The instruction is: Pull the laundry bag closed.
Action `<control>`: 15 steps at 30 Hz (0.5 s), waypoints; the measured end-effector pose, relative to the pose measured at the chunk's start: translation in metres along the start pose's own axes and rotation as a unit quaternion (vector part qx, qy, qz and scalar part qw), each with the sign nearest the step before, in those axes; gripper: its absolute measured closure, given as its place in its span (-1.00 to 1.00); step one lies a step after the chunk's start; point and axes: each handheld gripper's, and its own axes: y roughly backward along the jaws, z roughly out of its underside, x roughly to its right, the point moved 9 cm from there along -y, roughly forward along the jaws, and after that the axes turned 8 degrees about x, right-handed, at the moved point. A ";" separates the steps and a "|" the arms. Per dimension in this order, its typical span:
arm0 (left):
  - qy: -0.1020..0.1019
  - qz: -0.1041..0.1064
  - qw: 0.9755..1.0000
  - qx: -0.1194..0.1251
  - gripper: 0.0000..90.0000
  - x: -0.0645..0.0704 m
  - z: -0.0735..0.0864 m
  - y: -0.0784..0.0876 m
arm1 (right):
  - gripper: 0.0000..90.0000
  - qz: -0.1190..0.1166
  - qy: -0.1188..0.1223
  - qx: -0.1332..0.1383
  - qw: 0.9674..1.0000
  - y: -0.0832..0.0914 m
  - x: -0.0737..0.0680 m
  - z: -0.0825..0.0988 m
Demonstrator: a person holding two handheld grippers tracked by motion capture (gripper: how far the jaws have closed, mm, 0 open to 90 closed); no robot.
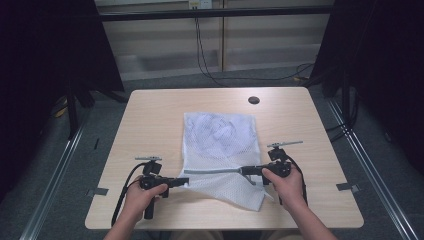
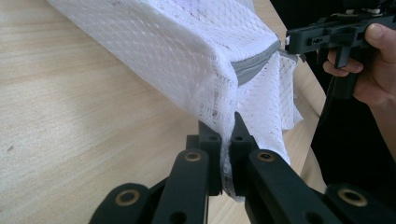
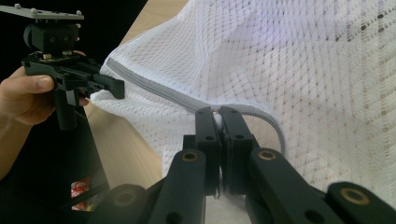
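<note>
The white mesh laundry bag with a grey zipper strip (image 1: 220,150) lay flat in the middle of the light wooden table (image 1: 150,115), its open end drooping toward the near edge. Both tongs were clamped on it. The left gripper (image 1: 183,181) pinched the mesh at the bag's near-left corner, jaws pressed tight on the fabric, as the left gripper view showed (image 2: 227,140). The right gripper (image 1: 243,171) was clenched on what looked like the zipper pull at the right end of the grey zipper strip (image 3: 187,100); a small white bit sat between its jaws (image 3: 218,122).

So this looked like a zip job, closing or opening, can't tell which. My two cents on doing it well: the left tong should just anchor the corner and keep the strip taut, pulling slightly away from the other hand. The right one should run straight along the zipper line, not upward, or the mesh bunches and jams the slider. Keep the strip low over the table too.

Placement-wise, the bag stretched away from both tongs toward the far edge, where a small dark round hole (image 1: 253,100) sat in the tabletop, well apart from the bag. The zipper spanned between the two grippers, lifted a bit off the wood.
</note>
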 end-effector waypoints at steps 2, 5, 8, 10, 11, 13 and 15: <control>0.002 0.001 1.000 0.001 0.97 0.001 0.000 0.000 | 0.93 -0.001 0.000 0.000 1.000 0.001 0.000 0.000; -0.003 -0.002 1.000 -0.001 0.97 0.000 0.000 -0.001 | 0.93 0.000 -0.001 0.000 1.000 0.001 0.001 0.000; -0.001 -0.002 1.000 0.000 0.97 0.000 0.000 0.000 | 0.93 0.004 -0.004 0.002 1.000 0.004 0.003 -0.001; -0.003 -0.002 1.000 0.000 0.97 0.000 0.000 0.000 | 0.93 0.006 -0.003 0.009 1.000 0.006 0.004 -0.002; -0.003 -0.002 1.000 -0.001 0.97 0.000 0.000 -0.001 | 0.93 0.006 -0.003 0.008 1.000 0.006 0.004 -0.002; -0.004 -0.003 1.000 -0.001 0.97 0.000 0.000 -0.001 | 0.93 0.006 -0.003 0.005 1.000 0.006 0.004 -0.001; -0.002 -0.003 1.000 -0.001 0.97 0.000 0.000 -0.001 | 0.93 0.006 -0.005 0.004 1.000 0.006 0.004 -0.001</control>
